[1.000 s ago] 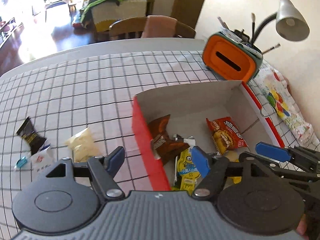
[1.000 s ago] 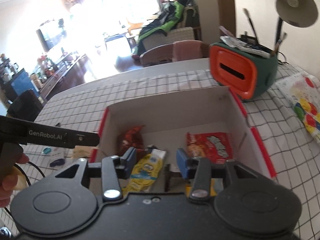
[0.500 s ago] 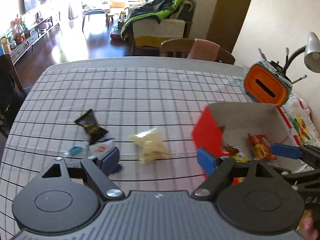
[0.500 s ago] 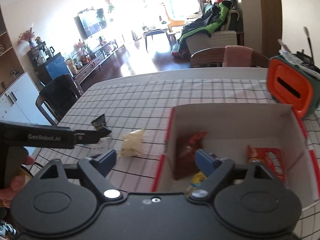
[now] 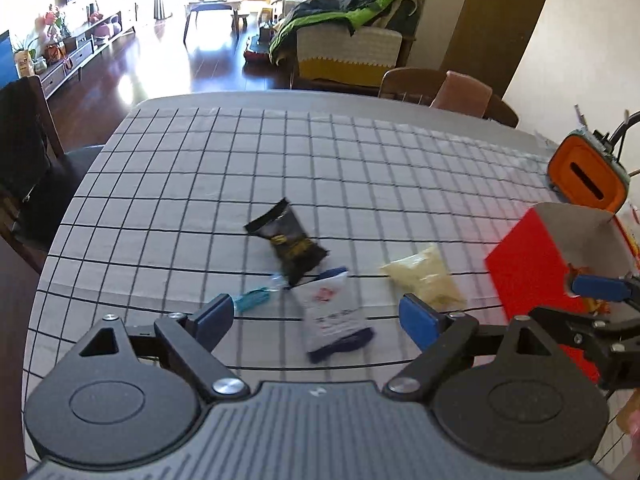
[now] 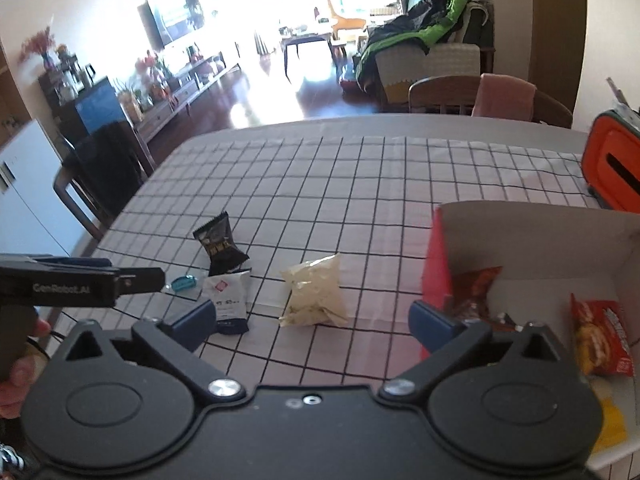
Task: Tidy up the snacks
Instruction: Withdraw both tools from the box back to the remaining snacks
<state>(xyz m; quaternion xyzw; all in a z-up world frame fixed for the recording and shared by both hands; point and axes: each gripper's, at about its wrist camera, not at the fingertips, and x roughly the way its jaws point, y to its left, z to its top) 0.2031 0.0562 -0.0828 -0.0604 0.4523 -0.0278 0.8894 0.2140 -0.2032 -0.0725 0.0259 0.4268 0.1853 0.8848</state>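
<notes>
Midway through the tidy-up, four snacks are still lying loose on the checked cloth (image 6: 360, 184). Left to right they are a small teal sweet (image 6: 185, 281), a black packet (image 6: 219, 245) overlapping a white sachet (image 6: 228, 300), and a pale yellow bag (image 6: 316, 290). To the right, the red box (image 6: 436, 256) is already holding a brown-orange packet (image 6: 474, 292), a red packet (image 6: 604, 338) and something yellow, possibly a third snack.

The left gripper (image 5: 316, 316) is opening its jaws over the white sachet, gripping nothing. The right gripper (image 6: 312, 320) is also opening, empty, with the yellow bag lying between its fingers.

"GenRobot.AI" is showing on the left gripper's side; the print on the packets is too blurred to read.
</notes>
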